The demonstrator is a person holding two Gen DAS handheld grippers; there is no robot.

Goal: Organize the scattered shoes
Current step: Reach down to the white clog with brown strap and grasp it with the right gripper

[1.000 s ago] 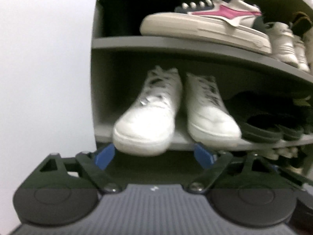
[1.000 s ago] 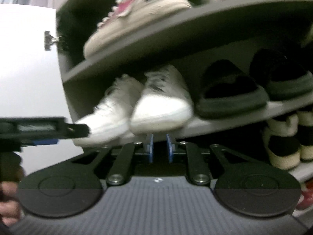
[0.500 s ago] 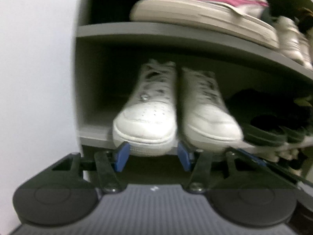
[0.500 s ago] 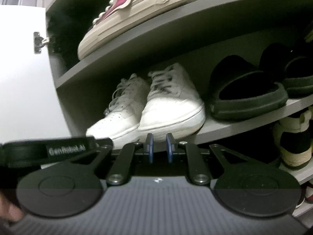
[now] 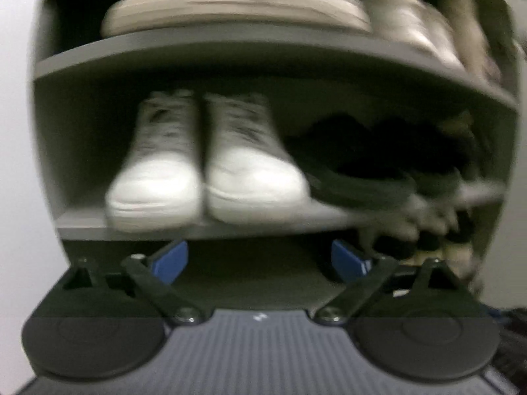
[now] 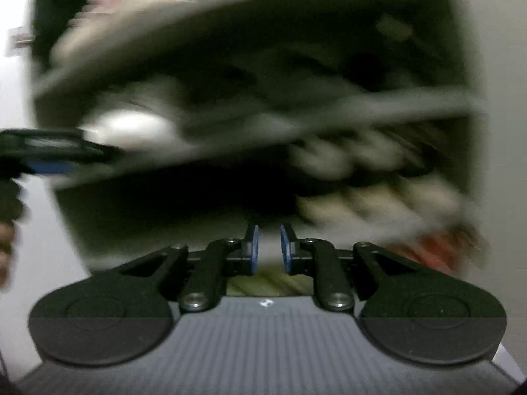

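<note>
White leather sneakers [image 5: 207,168], a matched pair, stand side by side on the middle shelf [image 5: 197,225] of a grey shoe cabinet, toes toward the camera and touching along their inner sides. At three o'clock from them on the same shelf lie dark slides [image 5: 372,171], blurred. On the shelf above, at twelve o'clock, rests a cream-soled sneaker with a pink stripe [image 5: 237,10], and at about two o'clock paler shoes [image 5: 418,33] smear with motion.

Below the front edge of the middle shelf, at six o'clock from the white pair, the left tool [image 5: 260,260] points at the cabinet; its blue pads [image 5: 169,260] stand far apart and its jaws are opening, with nothing between them.

Seen from the right wrist, everything is heavily blurred. The right tool [image 6: 268,250] has its jaws drawn together as far as they go, a narrow slot between the pads, nothing pinched. The white toe [image 6: 128,128] glows at ten o'clock, and the left tool's finger reaches in from nine o'clock. Pale shoes [image 6: 362,177] lie on a lower shelf at two o'clock
</note>
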